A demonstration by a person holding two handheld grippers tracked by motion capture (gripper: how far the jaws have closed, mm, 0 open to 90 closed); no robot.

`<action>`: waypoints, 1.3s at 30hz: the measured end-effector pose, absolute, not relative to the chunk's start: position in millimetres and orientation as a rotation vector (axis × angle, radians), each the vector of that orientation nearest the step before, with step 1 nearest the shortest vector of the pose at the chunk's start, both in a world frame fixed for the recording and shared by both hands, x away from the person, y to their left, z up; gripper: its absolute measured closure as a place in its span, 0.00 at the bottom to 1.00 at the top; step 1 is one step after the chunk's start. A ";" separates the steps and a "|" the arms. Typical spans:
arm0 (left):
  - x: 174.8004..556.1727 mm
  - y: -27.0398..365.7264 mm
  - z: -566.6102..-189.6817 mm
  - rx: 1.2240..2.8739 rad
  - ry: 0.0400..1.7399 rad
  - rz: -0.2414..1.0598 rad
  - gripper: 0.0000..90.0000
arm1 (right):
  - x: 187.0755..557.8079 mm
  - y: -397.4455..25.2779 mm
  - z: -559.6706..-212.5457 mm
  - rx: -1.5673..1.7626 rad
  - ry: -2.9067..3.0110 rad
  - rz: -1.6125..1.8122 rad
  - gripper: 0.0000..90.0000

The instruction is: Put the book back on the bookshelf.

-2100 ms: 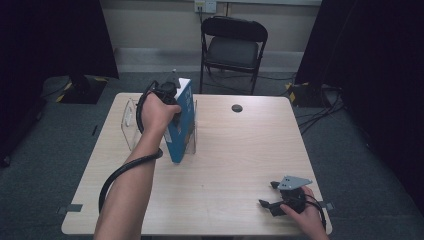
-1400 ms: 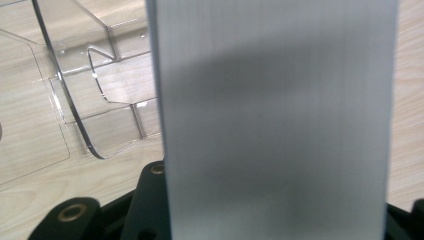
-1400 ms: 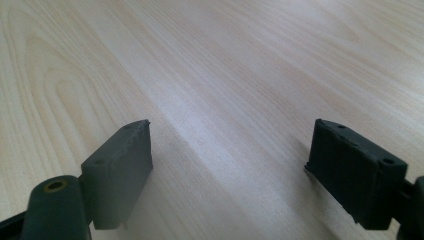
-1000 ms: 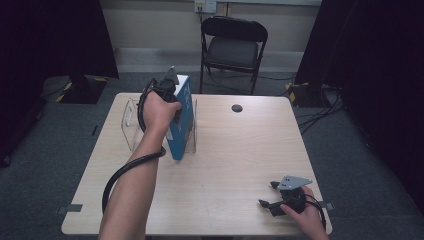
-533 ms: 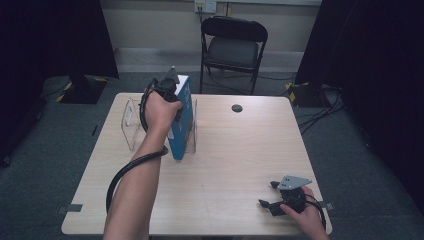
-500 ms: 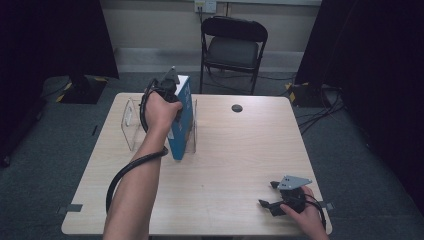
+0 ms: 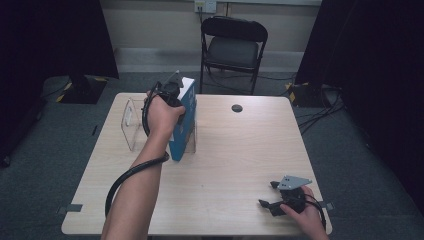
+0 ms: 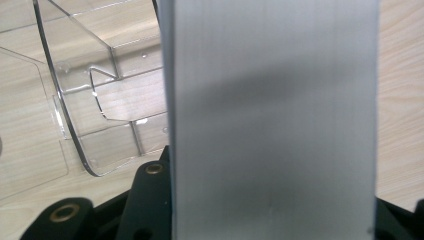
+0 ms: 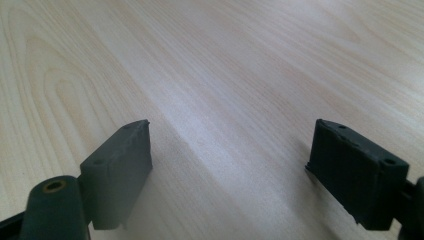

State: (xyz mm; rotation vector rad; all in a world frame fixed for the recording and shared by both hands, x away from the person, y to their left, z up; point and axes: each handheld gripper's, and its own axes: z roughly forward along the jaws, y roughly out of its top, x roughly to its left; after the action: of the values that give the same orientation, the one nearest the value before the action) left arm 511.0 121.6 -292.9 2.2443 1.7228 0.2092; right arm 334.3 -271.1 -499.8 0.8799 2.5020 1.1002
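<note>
A blue book [image 7: 184, 122] stands upright on the table, inside a clear acrylic holder [image 7: 131, 120] at the far left. My left gripper [image 7: 170, 95] comes down on the book's top edge and is shut on it. In the left gripper view the book's pale grey edge [image 8: 272, 125] runs up between the black jaws, with the clear holder [image 8: 90, 100] to its left. My right gripper [image 7: 266, 193] rests on the table near the front right corner. It is open, with bare wood showing between its fingers [image 9: 235, 150].
The wooden table [image 7: 230, 165] has a small black round cap [image 7: 237, 108] near its far edge. A black folding chair [image 7: 232, 45] stands behind the table. Cables lie on the floor at the right [image 7: 320, 107]. Dark curtains hang on both sides.
The left hand has edged slightly farther away with the book still in its grip. The right gripper has not moved.
</note>
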 end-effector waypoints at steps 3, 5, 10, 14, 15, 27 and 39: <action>508.7 124.0 -291.7 2.245 1.717 0.213 0.66 | 334.2 -271.0 -499.8 0.881 2.502 1.100 0.18; 507.4 126.5 -290.9 2.247 1.720 0.198 0.66 | 334.2 -271.0 -499.8 0.882 2.503 1.100 0.18; 504.4 127.8 -290.9 2.281 1.704 0.186 0.66 | 334.2 -271.0 -499.7 0.883 2.503 1.100 0.18; 505.6 125.0 -292.6 2.303 1.718 0.182 0.67 | 334.1 -271.0 -499.7 0.883 2.503 1.100 0.18; 506.2 124.4 -292.9 2.304 1.725 0.183 0.67 | 334.2 -271.0 -499.7 0.883 2.503 1.099 0.18; 510.1 128.4 -290.4 2.226 1.747 0.178 0.69 | 334.7 -270.9 -499.7 0.882 2.502 1.098 0.18; 508.3 124.1 -293.5 2.197 1.763 0.209 0.69 | 335.2 -270.7 -499.8 0.879 2.505 1.101 0.18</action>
State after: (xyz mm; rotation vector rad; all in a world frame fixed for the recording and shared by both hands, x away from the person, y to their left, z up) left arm 508.3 124.1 -293.5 2.1975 1.7629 0.2086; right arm 335.2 -270.7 -499.8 0.8793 2.5049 1.1012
